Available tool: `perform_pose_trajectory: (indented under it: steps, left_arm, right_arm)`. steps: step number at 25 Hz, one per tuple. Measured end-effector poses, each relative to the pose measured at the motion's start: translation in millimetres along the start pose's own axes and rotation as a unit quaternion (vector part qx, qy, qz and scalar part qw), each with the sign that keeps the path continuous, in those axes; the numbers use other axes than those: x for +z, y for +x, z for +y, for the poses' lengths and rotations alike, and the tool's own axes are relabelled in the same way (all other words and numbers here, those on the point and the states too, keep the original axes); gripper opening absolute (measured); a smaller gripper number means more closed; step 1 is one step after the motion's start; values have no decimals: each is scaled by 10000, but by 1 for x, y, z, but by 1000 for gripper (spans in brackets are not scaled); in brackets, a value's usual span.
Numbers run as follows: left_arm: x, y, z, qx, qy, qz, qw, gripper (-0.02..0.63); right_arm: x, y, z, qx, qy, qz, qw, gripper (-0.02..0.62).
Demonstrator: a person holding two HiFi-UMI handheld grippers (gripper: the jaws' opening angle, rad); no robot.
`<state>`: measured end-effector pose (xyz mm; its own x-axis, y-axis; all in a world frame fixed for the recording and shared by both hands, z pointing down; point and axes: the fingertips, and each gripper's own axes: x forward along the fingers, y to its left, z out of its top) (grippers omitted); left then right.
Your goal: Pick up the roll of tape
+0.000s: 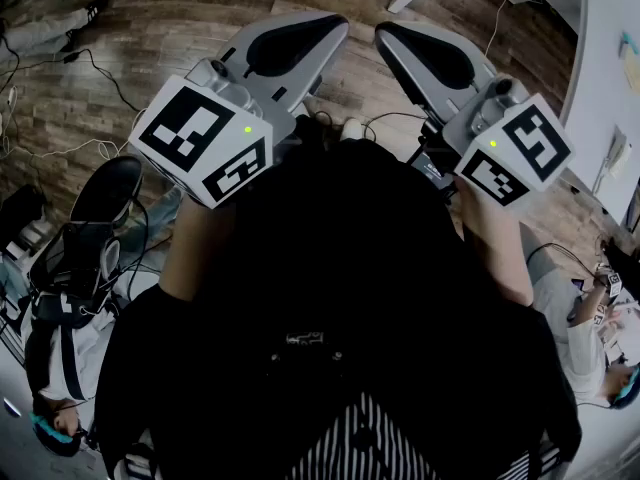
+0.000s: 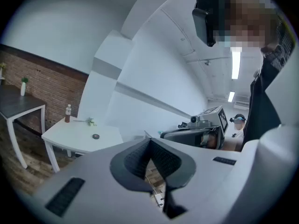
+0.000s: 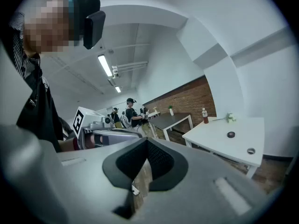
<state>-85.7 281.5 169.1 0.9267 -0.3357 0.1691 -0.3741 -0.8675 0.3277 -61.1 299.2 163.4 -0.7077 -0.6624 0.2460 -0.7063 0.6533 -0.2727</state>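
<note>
Both tools are held close to the person's chest, above the wooden floor, and neither has anything in it. The left tongs are clenched, tips meeting with only floor showing beneath them. The right tongs are clenched the same way on nothing.

The roll of tape is most likely the small dark disc on the white surface at the right of the right gripper view. It shows too small to be sure. A pale ring lies lower right of it, near the surface's edge, and could be the roll instead. A bottle and some flowers stand further back. The surface is well apart from both tongs, so the task looks barely begun.

Several things could go wrong from here:
- Reaching with tips pressed together would only shove the roll along the surface. The chosen tongs need to spread first.
- With two round things lying there, the wrong one may get picked.
- The ring sits close to the edge, so a nudge could send it to the floor.
- A low, flat roll gives little to bite on, and tips coming in too high may skim over it.
- Cables trail across the floor at the upper left of the head view and could catch a foot on the walk over.
</note>
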Motion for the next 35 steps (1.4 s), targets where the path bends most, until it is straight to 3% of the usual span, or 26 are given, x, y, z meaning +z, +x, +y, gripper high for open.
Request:
perform_pose_trajectory:
  steps: [6, 11, 20, 27, 35]
  left_arm:
    - [-13, -2, -23, 200, -176, 13, 9996, 8]
    - [-12, -3, -43, 382, -169, -208, 9989, 6]
    - [-11, 3, -62, 652, -13, -258, 9975, 6]
    - [-8, 28, -80, 311, 135, -86, 9994, 6]
    - [8, 54, -76, -257, 298, -24, 9992, 6]
  right_arm:
    - [-4, -19, 0, 193, 0, 100, 9998, 3]
    - [0, -34, 12, 755, -86, 45, 9971, 3]
    - [4, -72, 16, 978, -152, 24, 9951, 5]
    - [9, -88, 5, 954, -113, -120, 9953, 3]
    - [18, -100, -18, 363, 130, -376, 9985, 5]
